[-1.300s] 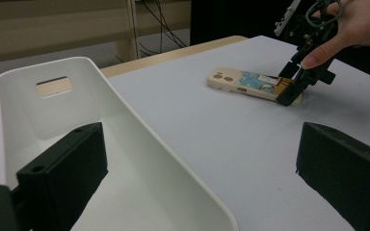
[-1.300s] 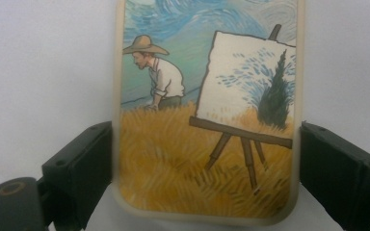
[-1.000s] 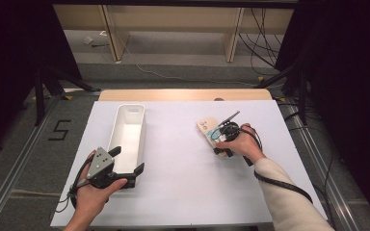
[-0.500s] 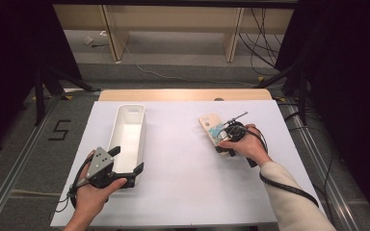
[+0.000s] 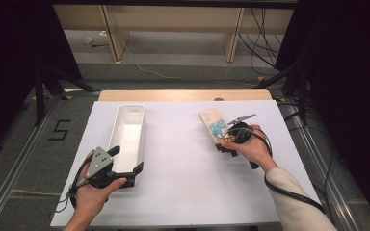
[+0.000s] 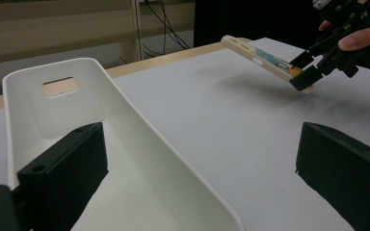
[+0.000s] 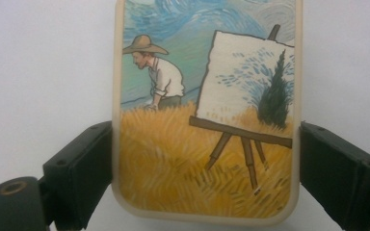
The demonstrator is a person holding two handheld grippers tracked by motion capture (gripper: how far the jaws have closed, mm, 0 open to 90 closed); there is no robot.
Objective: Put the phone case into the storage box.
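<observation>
On the table (image 5: 183,192), one bin (image 5: 127,132) (left jaws open) and one phone case (image 5: 213,124), right jaws clamping it.

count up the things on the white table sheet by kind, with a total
white bin: 1
phone case with a painted picture, gripped at its sides by the right gripper: 1
total: 2
</observation>
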